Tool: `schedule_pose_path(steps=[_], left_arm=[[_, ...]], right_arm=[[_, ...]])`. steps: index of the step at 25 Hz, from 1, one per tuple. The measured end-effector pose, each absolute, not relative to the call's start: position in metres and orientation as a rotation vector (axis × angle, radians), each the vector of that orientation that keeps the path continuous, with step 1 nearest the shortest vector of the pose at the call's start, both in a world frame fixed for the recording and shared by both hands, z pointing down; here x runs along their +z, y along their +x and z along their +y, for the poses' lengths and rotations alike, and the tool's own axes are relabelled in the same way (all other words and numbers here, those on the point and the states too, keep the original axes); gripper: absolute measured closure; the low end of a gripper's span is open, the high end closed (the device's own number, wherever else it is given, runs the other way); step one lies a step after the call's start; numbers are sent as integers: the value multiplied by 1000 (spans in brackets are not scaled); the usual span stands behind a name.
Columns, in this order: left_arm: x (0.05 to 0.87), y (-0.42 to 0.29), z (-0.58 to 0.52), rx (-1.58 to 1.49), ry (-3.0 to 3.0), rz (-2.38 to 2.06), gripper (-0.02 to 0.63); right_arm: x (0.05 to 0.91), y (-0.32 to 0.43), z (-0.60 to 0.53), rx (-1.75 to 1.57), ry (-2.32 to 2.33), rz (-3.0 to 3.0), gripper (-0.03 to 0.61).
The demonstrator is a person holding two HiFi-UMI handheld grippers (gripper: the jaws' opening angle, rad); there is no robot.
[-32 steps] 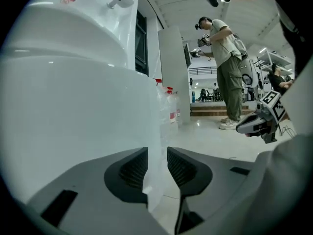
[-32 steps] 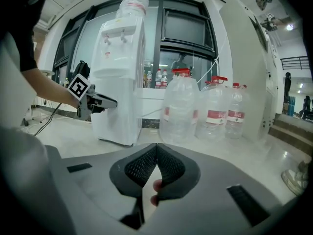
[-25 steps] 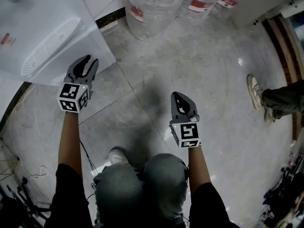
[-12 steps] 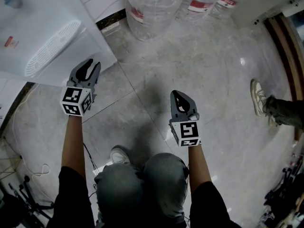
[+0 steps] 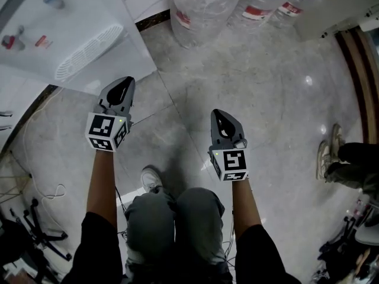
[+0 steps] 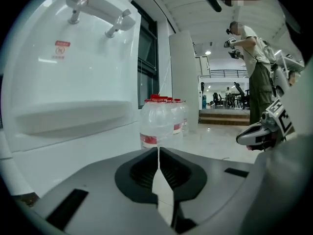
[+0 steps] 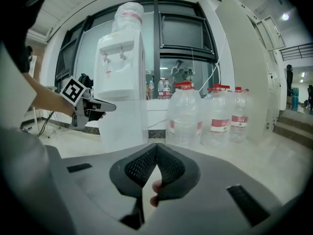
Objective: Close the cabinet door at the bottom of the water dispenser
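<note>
The white water dispenser [image 5: 53,40] stands at the upper left of the head view, seen from above. In the right gripper view it stands upright [image 7: 120,77], and its lower cabinet front [image 7: 122,126] shows as a flat white panel with no gap that I can see. The taps and drip tray [image 6: 73,116] fill the left of the left gripper view. My left gripper [image 5: 125,83] hangs just off the dispenser's front corner, jaws closing to a touch with nothing between them [image 6: 158,148]. My right gripper [image 5: 218,114] is shut and empty over the floor.
Several large water bottles [image 5: 201,10] stand on the floor to the right of the dispenser. Cables [image 5: 35,182] trail at the left. A bystander's shoes [image 5: 328,152] are at the right edge. My own legs and a shoe [image 5: 151,179] are below.
The left gripper's jaws have gone from open to closed. Both grippers have risen, and the left has drawn a little away from the dispenser's front.
</note>
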State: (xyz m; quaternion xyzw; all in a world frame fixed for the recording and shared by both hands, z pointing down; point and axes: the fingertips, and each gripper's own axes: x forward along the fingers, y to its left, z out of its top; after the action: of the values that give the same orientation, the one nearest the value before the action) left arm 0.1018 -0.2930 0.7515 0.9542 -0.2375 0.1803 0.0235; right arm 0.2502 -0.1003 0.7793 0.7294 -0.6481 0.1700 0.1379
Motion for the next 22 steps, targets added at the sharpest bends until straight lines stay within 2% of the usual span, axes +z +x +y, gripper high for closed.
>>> schedule_pose_path(steps=[22], left_arm=[[437, 32, -208, 464, 2788, -931, 598]], right_arm=[[459, 199, -95, 492, 1988, -2036, 566]])
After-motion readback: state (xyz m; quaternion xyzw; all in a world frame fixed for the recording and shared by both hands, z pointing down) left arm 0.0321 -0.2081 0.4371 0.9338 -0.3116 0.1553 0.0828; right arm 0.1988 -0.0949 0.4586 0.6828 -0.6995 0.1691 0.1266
